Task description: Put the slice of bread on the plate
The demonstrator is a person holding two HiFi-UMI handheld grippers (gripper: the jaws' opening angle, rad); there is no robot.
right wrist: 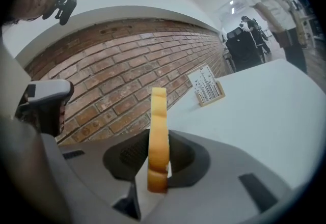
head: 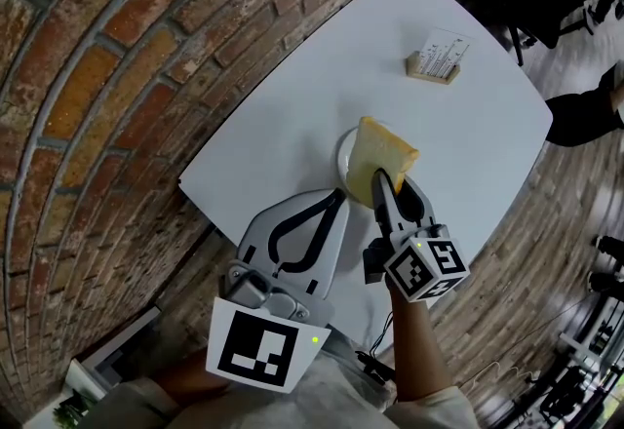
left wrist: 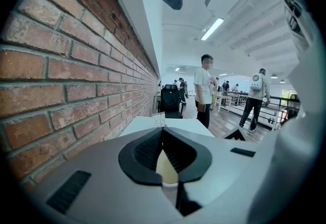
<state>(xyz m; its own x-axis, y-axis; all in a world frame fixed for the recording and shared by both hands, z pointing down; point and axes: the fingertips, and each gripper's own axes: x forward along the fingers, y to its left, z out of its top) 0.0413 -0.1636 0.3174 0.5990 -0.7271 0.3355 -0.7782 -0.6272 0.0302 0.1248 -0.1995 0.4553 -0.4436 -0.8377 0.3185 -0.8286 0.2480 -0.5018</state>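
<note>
a: what has the right claw [head: 388, 185] got?

b: the slice of bread [head: 382, 157]. its jaws are closed part-way onto the near edge of the slice, one pad on each face. in the right gripper view the bread [right wrist: 158, 136] stands edge-on between the jaws of the claw [right wrist: 158, 156] and sticks out past the tips.

a: and the plate?

b: the white plate [head: 343, 156] lies on the white desk [head: 468, 135] just beyond that claw's tips, under the bread. only its left rim shows. i can't tell whether the slice touches it.

a: the left claw [head: 337, 195]?

b: just to the left of the right claw, tips near the plate's rim. its jaws meet at the tips with nothing gripped; the left gripper view shows the claw [left wrist: 162, 131] closed.

a: anything else on the desk?

b: a small card stand [head: 436, 59], well beyond the right claw's tips and a little to their right. a brick wall [head: 97, 76] runs past the left claw's far side.
</note>
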